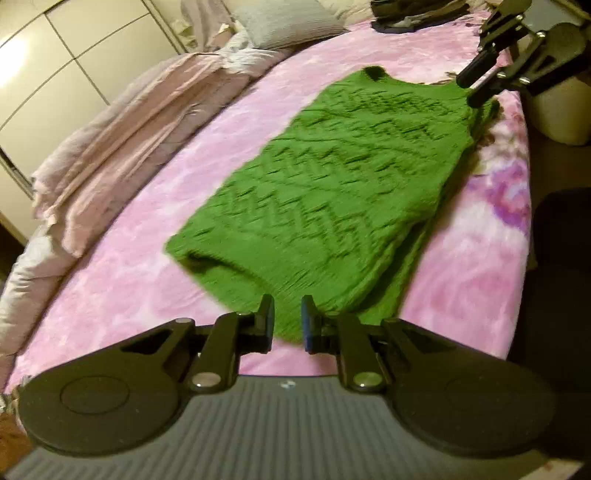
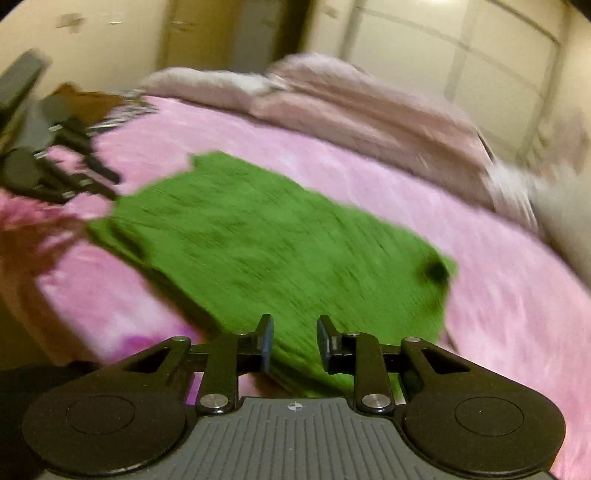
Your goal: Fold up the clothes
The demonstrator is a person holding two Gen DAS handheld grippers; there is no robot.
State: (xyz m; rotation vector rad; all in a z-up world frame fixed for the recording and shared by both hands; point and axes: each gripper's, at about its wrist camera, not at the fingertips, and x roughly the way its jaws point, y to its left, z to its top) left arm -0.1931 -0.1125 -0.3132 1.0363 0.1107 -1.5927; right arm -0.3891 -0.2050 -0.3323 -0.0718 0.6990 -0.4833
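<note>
A green cable-knit sweater (image 1: 332, 177) lies folded lengthwise on the pink bed sheet (image 1: 110, 295). My left gripper (image 1: 288, 317) is at its near corner. The jaws stand narrow with green knit filling the gap between the blue pads, and the cloth rises slightly toward them. My right gripper (image 1: 469, 90) hovers over the far right corner, its fingers apart and holding nothing. In the blurred right wrist view, the right gripper (image 2: 295, 343) stands open above the sweater (image 2: 277, 240), and the left gripper (image 2: 116, 188) touches the far left corner.
A crumpled pale pink duvet (image 1: 129, 129) runs along the bed's left side, with a grey pillow (image 1: 284, 22) beyond it. Dark clothes (image 1: 413, 14) are piled at the far end. White wardrobe doors (image 1: 55, 55) stand behind. A cream container (image 1: 557, 114) sits beside the bed's right edge.
</note>
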